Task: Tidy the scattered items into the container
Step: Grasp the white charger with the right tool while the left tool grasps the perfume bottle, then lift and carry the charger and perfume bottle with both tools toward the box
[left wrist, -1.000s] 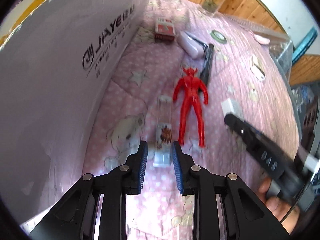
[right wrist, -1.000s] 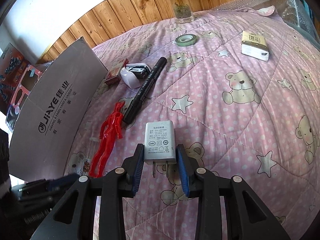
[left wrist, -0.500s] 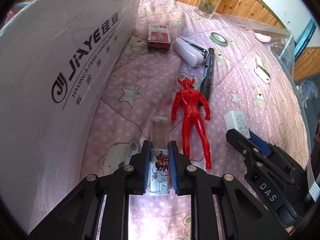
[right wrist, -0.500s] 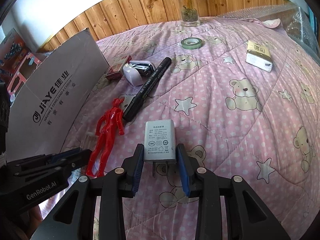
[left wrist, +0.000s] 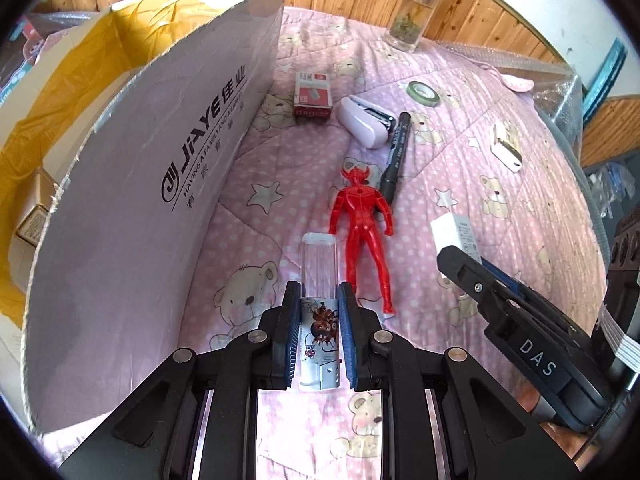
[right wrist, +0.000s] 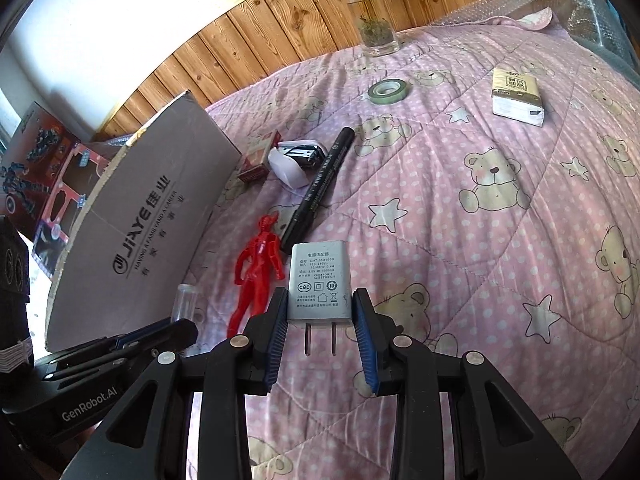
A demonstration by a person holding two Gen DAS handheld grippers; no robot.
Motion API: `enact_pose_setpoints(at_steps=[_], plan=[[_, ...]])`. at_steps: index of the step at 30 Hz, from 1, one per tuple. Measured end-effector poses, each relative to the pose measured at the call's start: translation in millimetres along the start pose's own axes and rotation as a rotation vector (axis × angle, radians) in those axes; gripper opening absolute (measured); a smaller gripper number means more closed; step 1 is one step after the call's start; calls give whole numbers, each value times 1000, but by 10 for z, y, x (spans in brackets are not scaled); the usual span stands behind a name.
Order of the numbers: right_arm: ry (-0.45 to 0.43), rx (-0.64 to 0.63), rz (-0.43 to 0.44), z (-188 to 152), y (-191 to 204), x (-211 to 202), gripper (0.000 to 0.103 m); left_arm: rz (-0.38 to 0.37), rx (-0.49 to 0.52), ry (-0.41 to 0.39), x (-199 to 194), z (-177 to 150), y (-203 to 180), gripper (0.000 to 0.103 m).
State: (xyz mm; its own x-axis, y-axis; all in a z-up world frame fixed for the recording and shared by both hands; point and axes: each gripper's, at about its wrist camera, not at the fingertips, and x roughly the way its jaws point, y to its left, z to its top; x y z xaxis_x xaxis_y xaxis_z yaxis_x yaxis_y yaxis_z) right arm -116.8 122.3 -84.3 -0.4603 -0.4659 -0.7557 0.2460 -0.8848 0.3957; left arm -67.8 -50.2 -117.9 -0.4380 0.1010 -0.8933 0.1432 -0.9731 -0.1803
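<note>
- My tongs work over a bed, covered by a pink quilt [right wrist: 460,168] printed with bears and stars.
- At its left edge stands a cardboard box [left wrist: 168,184].
- Just beside the box lie a small red-and-white carton [left wrist: 313,94] and a white stapler [left wrist: 366,121].
- A black marker [right wrist: 318,188] lies at a slant, its lower end near a red figure [left wrist: 366,236].
- Farther off: a green tape roll [right wrist: 389,91], a tissue pack [right wrist: 518,96], a glass jar [right wrist: 372,20].
</note>
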Motion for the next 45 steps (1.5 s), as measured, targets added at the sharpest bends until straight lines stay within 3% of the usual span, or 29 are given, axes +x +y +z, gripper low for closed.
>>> enact_pose_setpoints(at_steps=[18, 45], plan=[[-45, -33, 43, -98, 207, -418, 34, 3, 57, -82, -620, -130, -237, 19], [-107, -105, 38, -292, 572, -972, 34, -93, -15, -134, -1048, -327, 98, 19]])
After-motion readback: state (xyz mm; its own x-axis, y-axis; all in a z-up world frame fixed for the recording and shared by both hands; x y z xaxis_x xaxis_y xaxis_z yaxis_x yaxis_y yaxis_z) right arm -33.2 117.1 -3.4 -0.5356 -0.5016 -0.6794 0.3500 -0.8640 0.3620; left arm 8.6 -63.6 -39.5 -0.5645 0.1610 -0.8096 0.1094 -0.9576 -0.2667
